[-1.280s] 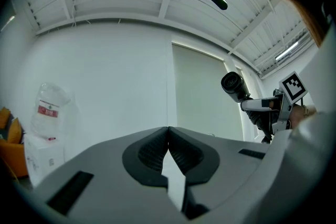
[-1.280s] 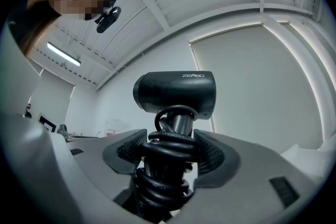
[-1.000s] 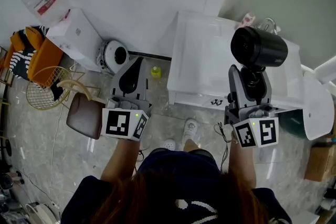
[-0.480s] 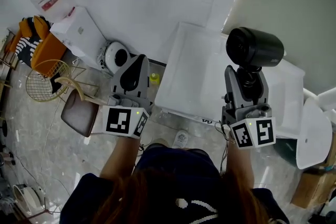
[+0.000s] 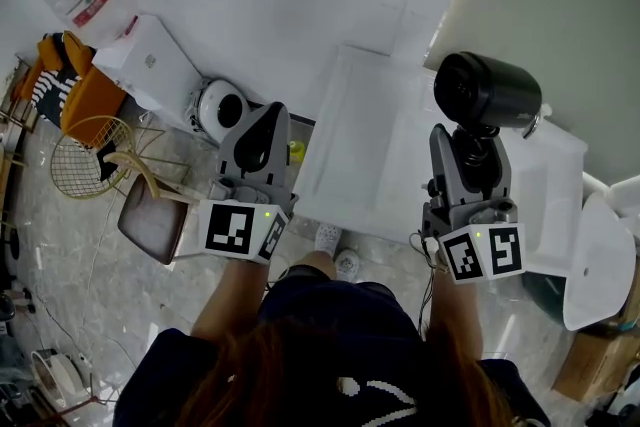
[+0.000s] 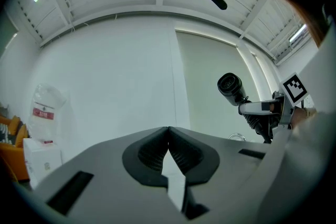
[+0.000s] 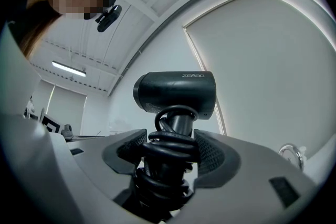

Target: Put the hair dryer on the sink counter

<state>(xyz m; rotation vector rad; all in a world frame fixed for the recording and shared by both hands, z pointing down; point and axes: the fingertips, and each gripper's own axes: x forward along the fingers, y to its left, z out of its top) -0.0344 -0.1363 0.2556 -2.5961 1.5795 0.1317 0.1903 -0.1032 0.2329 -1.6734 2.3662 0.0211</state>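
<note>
Head view: the right tool (image 5: 470, 155) clamps the hair dryer (image 5: 490, 93) by its handle. The barrel stands upright past the jaw tips, seemingly above the white worktop (image 5: 350, 155), so the dryer is carried and not yet set down. The left tool (image 5: 262, 130) hangs well apart to the right tool's left.

Left gripper view: its jaws meet tip to tip with nothing between them. I judge it idle, since one tool can carry the dryer.

Right gripper view: the jaws stand wide, pads pressing the handle wrapped in coiled cord (image 7: 168, 147), likely so the cord cannot trail. A tap (image 7: 290, 155) shows beyond, to the right.
</note>
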